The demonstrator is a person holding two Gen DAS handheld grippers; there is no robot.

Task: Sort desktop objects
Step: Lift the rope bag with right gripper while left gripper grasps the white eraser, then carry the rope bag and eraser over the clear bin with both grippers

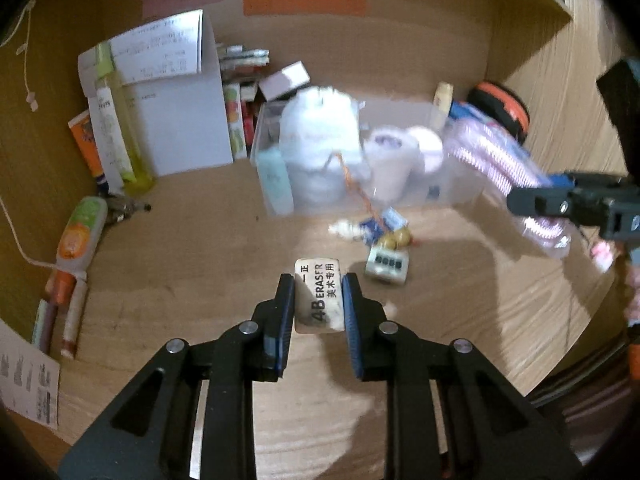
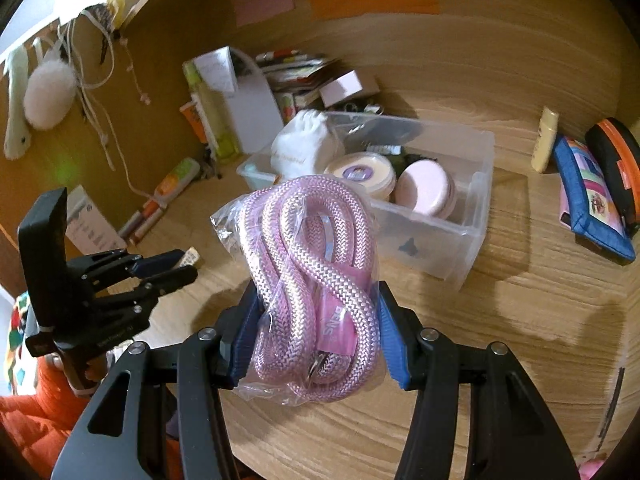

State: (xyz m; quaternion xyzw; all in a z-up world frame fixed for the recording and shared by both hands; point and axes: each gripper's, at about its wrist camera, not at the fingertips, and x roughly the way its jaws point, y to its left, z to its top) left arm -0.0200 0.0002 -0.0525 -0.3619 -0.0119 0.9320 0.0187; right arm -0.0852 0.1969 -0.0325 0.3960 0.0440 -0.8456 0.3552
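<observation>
My left gripper [image 1: 319,286] is shut on a white 4B eraser [image 1: 319,296] and holds it above the wooden desk [image 1: 200,264]. It also shows in the right wrist view [image 2: 180,266] at the left. My right gripper [image 2: 316,300] is shut on a clear bag of pink rope [image 2: 316,264], held up in front of a clear plastic bin [image 2: 472,200]. The bin holds a white pouch [image 2: 304,146], a round tub [image 2: 360,170] and a pink round case [image 2: 424,192]. The right gripper [image 1: 520,200] with the rope bag [image 1: 500,160] shows at the right of the left wrist view.
Small loose items [image 1: 384,232] and a small white block with dark buttons [image 1: 387,265] lie on the desk before the bin [image 1: 460,188]. Bottles and a white folder [image 1: 176,120] stand at back left. A blue pouch [image 2: 592,196] and an orange-black case [image 2: 616,164] lie at the right.
</observation>
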